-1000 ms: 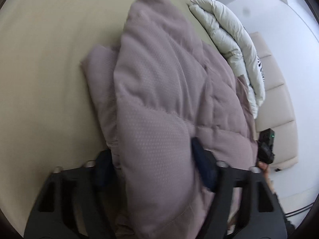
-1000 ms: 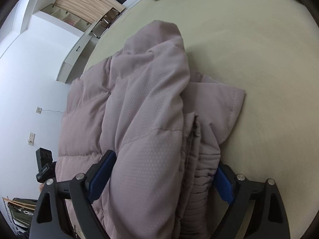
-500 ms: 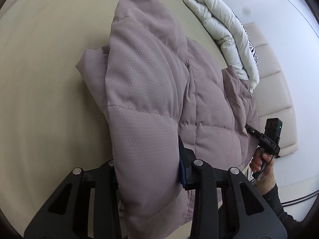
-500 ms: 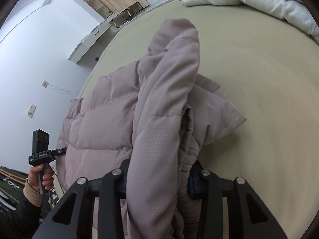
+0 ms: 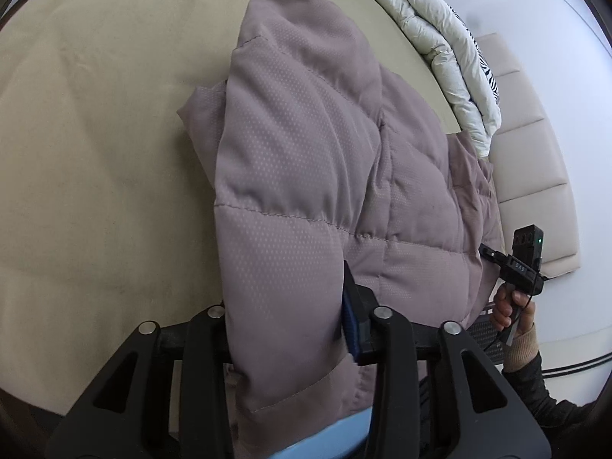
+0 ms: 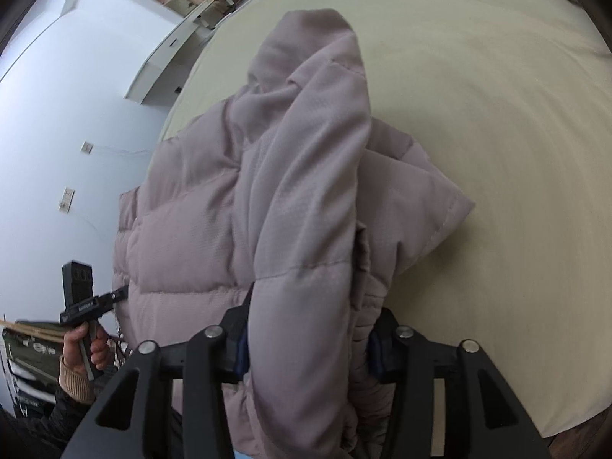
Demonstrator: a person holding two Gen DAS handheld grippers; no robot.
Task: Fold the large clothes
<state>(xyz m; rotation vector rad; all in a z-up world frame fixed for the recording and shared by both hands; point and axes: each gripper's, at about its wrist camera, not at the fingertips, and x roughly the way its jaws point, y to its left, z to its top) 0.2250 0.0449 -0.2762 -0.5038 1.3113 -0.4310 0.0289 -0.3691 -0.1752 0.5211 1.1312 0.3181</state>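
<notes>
Both your left gripper (image 5: 285, 329) and right gripper (image 6: 306, 340) clamp the puffer jacket (image 5: 306, 176), whose long axis runs from the jaws toward frame top, over the bed (image 5: 95, 114).

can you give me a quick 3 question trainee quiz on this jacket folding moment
1. True or false: both grippers are shut on the puffer jacket.
2. What lies at the bed's far edge? A) white duvet B) laptop C) shoes
3. Fill in: the jacket is coloured ____.

Key:
1. True: left gripper and right gripper each clamp a fold.
2. A, the white duvet.
3. Mauve.
</notes>
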